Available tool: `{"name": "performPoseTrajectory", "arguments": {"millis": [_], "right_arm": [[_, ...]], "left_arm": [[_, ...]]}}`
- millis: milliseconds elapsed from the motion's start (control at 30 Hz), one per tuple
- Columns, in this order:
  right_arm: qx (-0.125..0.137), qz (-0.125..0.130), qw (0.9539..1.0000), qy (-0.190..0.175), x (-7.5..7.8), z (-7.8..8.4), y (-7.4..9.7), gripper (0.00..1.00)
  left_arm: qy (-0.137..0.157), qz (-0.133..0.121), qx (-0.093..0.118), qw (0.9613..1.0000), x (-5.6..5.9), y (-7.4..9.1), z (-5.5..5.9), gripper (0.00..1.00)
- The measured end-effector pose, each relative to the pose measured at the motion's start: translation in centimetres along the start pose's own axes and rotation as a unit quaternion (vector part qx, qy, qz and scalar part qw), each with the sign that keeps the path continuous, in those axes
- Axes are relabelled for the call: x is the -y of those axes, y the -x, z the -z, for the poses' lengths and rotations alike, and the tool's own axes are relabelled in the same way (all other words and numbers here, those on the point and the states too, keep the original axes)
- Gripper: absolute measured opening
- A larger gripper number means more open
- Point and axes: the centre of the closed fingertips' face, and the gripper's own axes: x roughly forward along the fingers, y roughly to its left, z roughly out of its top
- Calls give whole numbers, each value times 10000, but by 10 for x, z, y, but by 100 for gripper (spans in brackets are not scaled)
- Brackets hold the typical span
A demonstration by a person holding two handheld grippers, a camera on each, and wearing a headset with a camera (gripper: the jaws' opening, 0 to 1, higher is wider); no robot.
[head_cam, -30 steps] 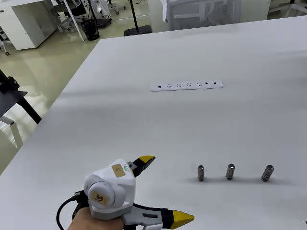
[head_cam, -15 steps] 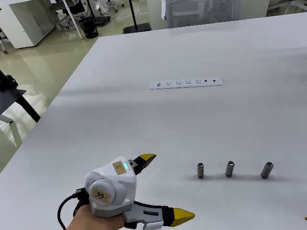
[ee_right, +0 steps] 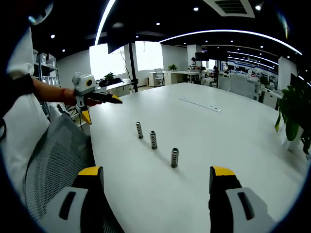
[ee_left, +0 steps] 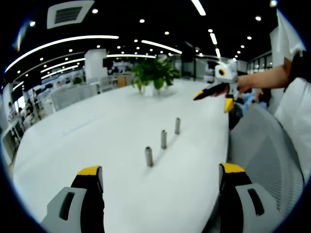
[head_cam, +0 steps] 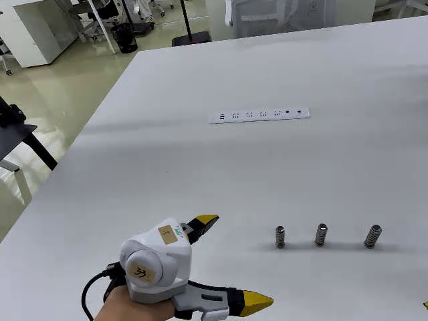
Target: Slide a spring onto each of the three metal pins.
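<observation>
Three pins [head_cam: 321, 234] stand in a row on the table [head_cam: 200, 154], right of the left gripper [head_cam: 235, 261], each seemingly already wearing a spring [ee_right: 174, 158]. The right gripper [ee_right: 155, 171] faces them from the right. Both hang empty, jaws wide apart. Threading looks finished; next, only check each coil is seated.

Head above, gripper views opposed, sharing pins [head_cam: 321, 235]

Barely anything: right gripper [head_cam: 426, 305] now shows a yellow tip at the edge

Three spring-wrapped pins [head_cam: 321, 235], upright, in row
</observation>
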Motion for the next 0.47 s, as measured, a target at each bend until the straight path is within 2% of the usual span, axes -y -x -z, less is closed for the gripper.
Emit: {"name": "performPoseTrajectory", "arguments": {"millis": [467], "right_arm": [[-11,-3,10000,-31,-1,1,0,90]], "left_arm": [[6,35,5,10000,1,-2,-1,100]]}}
